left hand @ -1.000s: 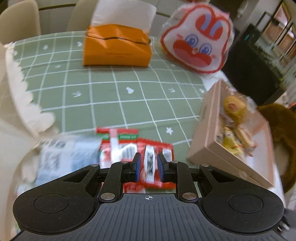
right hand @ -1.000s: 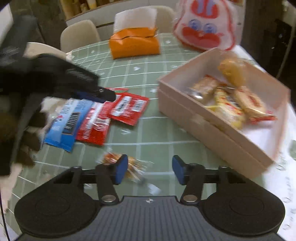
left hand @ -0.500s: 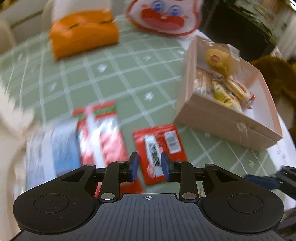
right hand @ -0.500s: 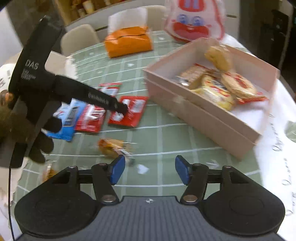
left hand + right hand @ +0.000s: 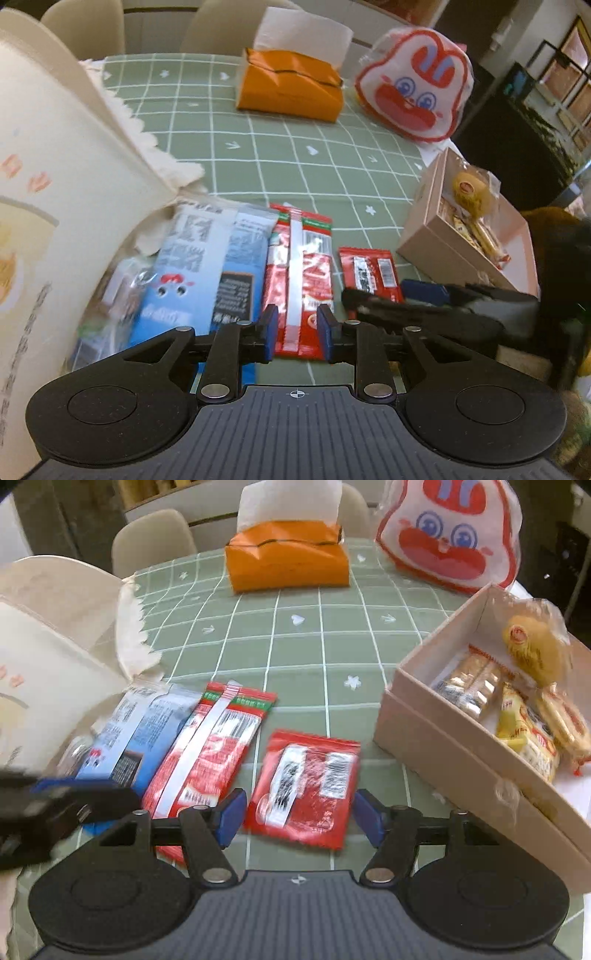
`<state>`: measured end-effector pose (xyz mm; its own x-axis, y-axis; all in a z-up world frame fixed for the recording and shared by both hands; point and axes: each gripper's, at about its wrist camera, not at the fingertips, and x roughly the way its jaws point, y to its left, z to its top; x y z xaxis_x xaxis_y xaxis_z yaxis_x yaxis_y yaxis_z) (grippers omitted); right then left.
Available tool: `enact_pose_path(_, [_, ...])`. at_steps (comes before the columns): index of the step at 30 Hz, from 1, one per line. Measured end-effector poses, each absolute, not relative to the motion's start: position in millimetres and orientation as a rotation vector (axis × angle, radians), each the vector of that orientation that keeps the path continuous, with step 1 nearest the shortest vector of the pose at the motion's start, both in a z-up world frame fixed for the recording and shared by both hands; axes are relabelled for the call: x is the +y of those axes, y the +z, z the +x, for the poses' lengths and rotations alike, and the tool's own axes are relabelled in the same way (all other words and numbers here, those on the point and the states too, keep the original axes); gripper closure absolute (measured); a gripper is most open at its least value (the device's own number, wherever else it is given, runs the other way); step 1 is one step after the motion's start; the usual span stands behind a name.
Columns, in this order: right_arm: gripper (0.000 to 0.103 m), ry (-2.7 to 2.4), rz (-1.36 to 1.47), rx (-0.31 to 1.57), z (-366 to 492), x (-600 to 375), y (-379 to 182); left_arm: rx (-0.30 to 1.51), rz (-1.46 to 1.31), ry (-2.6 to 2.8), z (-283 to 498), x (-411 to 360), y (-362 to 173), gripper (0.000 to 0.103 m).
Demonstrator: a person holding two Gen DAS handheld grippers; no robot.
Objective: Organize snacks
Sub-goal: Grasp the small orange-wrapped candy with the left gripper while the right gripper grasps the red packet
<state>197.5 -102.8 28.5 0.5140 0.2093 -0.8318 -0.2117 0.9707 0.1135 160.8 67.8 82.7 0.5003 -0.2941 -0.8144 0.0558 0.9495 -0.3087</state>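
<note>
Three flat packets lie on the green checked tablecloth: a small red packet (image 5: 304, 784), a long red packet (image 5: 210, 753) and a blue packet (image 5: 129, 734). A pink box (image 5: 454, 753) on the right holds several wrapped snacks (image 5: 532, 734). My right gripper (image 5: 297, 816) is open, its jaws on either side of the small red packet's near edge. My left gripper (image 5: 295, 330) is open and empty over the near end of the long red packet (image 5: 301, 273). The right gripper (image 5: 424, 299) also shows in the left wrist view, beside the small red packet (image 5: 369, 269).
An orange tissue box (image 5: 286, 555) and a white rabbit-face bag (image 5: 448, 531) stand at the back. A cream paper bag (image 5: 55, 192) lies at the left. Chairs (image 5: 153, 541) stand behind the table. The pink box (image 5: 454, 247) sits near the table's right edge.
My right gripper has moved forward and down to the small red packet. My left gripper has drawn back left, now over the long red packet.
</note>
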Motion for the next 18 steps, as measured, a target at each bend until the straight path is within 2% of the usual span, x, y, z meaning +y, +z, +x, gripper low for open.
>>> enact_pose_path(5, [0.048, 0.253, -0.067, 1.037, 193, -103, 31, 1.039, -0.301, -0.276, 150, 70, 77, 0.077])
enact_pose_path(12, [0.049, 0.233, -0.101, 1.071, 155, -147, 34, 1.124, -0.38, -0.415, 144, 39, 71, 0.077])
enact_pose_path(18, [0.048, 0.244, -0.088, 1.059, 106, -160, 36, 1.164, -0.311, -0.389, 143, -1, 60, 0.077])
